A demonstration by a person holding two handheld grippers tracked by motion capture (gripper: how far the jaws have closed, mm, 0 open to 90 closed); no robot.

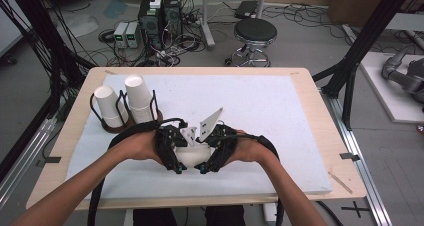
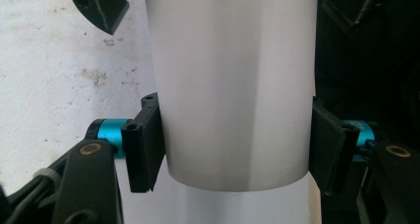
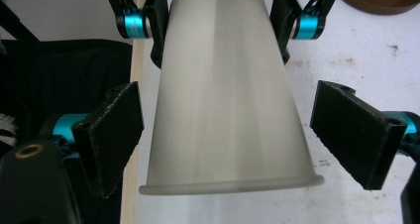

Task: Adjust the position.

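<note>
Near the front edge of the table, between the two hands, a white paper cup (image 1: 190,156) is held just above the white mat (image 1: 260,106), lying roughly on its side. Two cups appear to be nested: in the left gripper view an outer cup wall (image 2: 233,85) ends in an edge, with a further white surface continuing below it. The left gripper (image 1: 169,153) is clamped on that cup, its black pads (image 2: 143,144) pressed against both sides of the wall. In the right gripper view the rolled rim (image 3: 228,187) of the cup is seen close to the camera, and the jaws of the right gripper (image 1: 216,153) are spread wide on either side, neither pad (image 3: 111,135) touching the paper; the left gripper's pads are seen farther up the same cup, closed on it.

At the far left of the mat a dark wire holder on a wooden base (image 1: 120,123) is seen, in which two more white cups (image 1: 137,98) stand upside down, one per ring as far as can be told.

Judged from this, a cup has been taken up and brought to the middle, and one hand's hold is secure. The second hold is not yet made: the right gripper has yet to be closed on the rim end. If separating the nested cups is intended, that pulling apart is left, and any placing afterwards.
</note>
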